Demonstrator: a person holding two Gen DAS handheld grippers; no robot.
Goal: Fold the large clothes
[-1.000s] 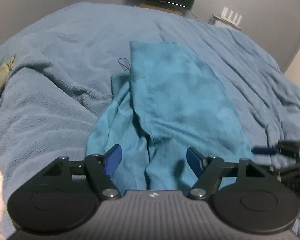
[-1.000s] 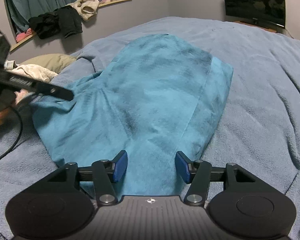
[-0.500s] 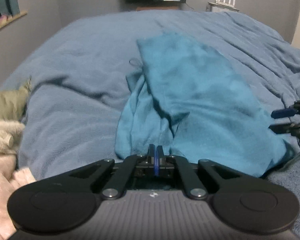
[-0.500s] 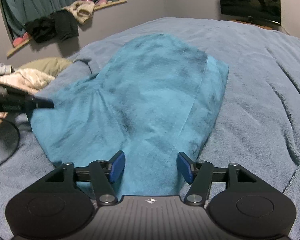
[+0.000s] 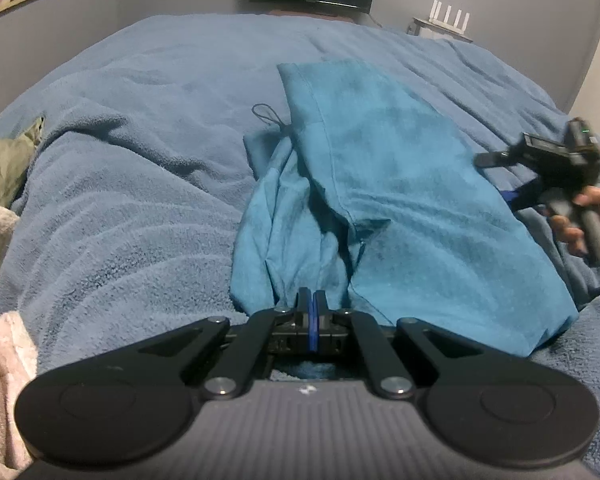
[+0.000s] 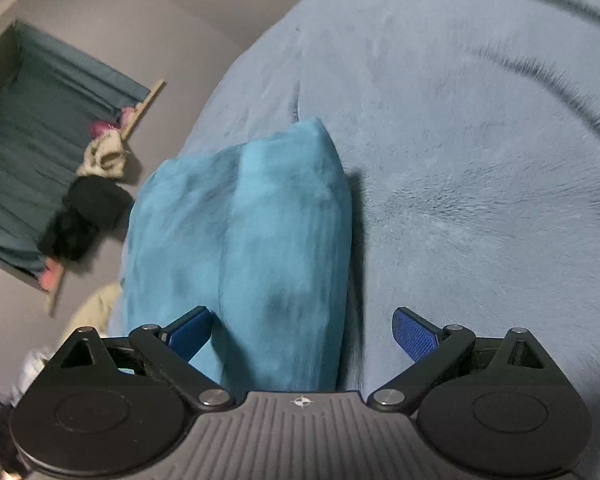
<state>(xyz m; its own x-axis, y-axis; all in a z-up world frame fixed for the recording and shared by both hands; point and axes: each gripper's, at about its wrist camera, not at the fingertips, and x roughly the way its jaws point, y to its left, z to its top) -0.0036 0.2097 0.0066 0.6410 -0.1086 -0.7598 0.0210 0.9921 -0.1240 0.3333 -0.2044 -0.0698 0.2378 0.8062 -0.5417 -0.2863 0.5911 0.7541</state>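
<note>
Tongs at a teal garment on a bed.
Left tongs were closed at its near edge; right tongs had just been opening, straddling the cloth.

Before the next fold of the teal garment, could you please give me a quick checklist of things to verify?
1. Left hand-held gripper shut at the near edge of the teal garment: ok.
2. Cloth actually pinched between its pads: cannot tell.
3. Right hand-held gripper open, having just been opening: ok.
4. Right pads pressing on the garment: not ok; cloth lies between them, ungripped.
5. Garment flat on the blue blanket: not ok, bunched at its left side.
6. Drawstring tucked in: not ok.
</note>
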